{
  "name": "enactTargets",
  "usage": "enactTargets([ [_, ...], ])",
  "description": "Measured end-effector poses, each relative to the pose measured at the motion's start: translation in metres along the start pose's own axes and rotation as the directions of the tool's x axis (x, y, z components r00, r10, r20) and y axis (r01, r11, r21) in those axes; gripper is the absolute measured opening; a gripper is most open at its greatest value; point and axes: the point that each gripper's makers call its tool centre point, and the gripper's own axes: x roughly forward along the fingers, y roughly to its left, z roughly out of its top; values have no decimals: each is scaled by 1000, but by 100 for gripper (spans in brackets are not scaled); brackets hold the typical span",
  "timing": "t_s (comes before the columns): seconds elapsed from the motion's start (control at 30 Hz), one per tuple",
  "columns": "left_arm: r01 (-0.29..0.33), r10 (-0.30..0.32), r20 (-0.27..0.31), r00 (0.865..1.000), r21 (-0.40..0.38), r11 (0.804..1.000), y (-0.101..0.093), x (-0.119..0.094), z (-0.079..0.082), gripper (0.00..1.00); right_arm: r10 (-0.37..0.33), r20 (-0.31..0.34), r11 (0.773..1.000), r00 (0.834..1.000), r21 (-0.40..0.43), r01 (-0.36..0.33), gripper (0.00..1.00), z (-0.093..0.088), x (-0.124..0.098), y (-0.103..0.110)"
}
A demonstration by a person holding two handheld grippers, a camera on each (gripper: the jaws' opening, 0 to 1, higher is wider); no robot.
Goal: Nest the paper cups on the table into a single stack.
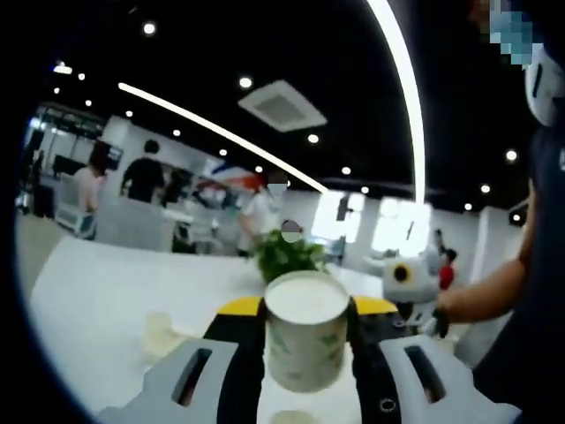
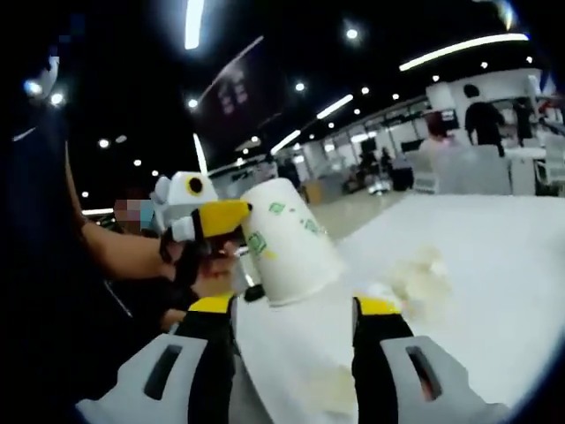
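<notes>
Left claw carries a paper cup for stacking

The left claw (image 1: 306, 340) grips a paper cup (image 1: 306, 329) above the white counter (image 1: 106, 300), presumably for nesting; the right claw (image 2: 295, 329) stands wide, unloaded.

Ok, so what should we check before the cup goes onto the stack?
1. White paper cup with green print is held between the left gripper jaws: ok.
2. The cup's mouth is round, not squashed: ok.
3. Right gripper is open with nothing held: ok.
4. Another cup is ready to nest with: cannot tell. The pale shapes on the white table are too blurred.
</notes>
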Motion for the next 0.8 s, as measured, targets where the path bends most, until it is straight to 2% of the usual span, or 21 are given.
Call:
enactTargets([
  [0.07,8,-8,-7,1000,-2,1000,-3,1,-2,35,16,3,1000,1000,2,-16,39,3,-1,4],
  [0.17,21,-21,-2,1000,-15,1000,-3,-2,-1,35,13,-1,1000,1000,-6,-13,39,5,-2,3],
  [0.23,51,-52,-31,998,-34,998,-5,-6,-6,35,35,0,999,999,13,-35,36,6,-6,4],
  [0.33,125,-131,-77,988,-72,990,-15,-14,-13,35,63,-3,998,998,27,-62,31,8,-13,6],
  [0.43,157,-166,-121,979,-82,984,-17,-23,-20,35,109,-4,993,994,45,-108,27,12,-19,13],
  [0.6,187,-194,-178,965,-57,981,-18,-31,-27,35,151,-17,987,988,66,-150,22,13,-22,18],
  [0.8,227,-217,-235,947,16,974,-20,-35,-33,35,182,-17,981,983,76,-180,13,15,-22,23],
])
